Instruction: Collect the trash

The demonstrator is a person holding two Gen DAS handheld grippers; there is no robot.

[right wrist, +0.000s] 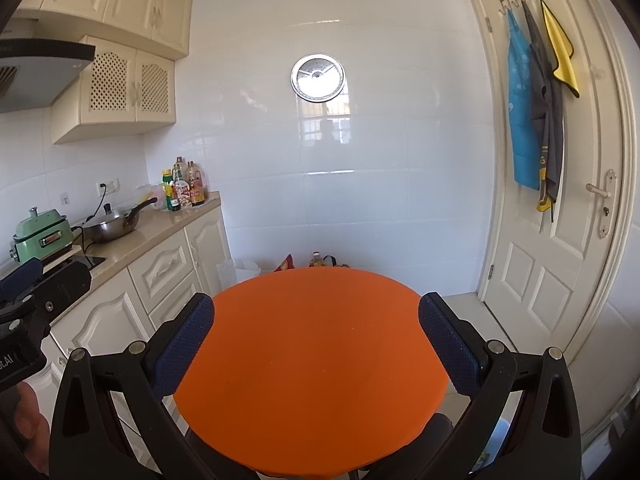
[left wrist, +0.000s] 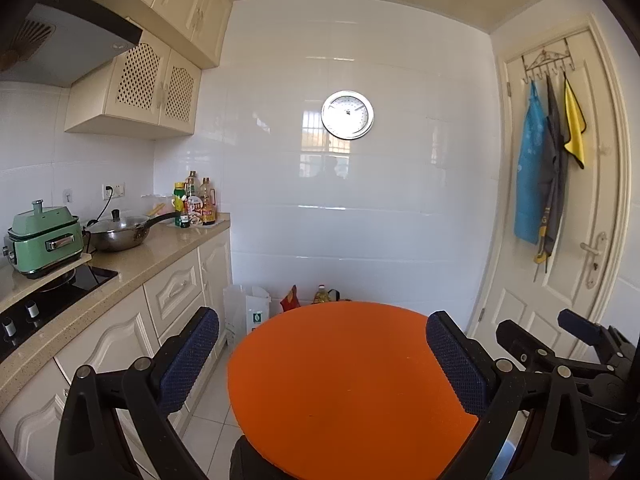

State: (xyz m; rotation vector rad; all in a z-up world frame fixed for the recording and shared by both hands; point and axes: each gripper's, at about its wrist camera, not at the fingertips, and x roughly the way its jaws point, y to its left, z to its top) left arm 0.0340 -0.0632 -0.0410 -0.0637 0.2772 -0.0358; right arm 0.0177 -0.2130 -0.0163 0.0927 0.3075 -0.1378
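A counter (left wrist: 132,264) with a green cooker (left wrist: 42,240) and a pan (left wrist: 118,232) runs along the left. The left gripper (left wrist: 322,360) and right gripper (right wrist: 316,344), jaws open and empty, hover over the bare orange table (right wrist: 312,368). No trash is visible.

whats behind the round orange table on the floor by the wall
Past the round orange table's far rim stand a white paper bag, a red snack packet and a yellow oil bottle against the white tiled wall. Their lower parts and the floor there are covered by the tabletop.
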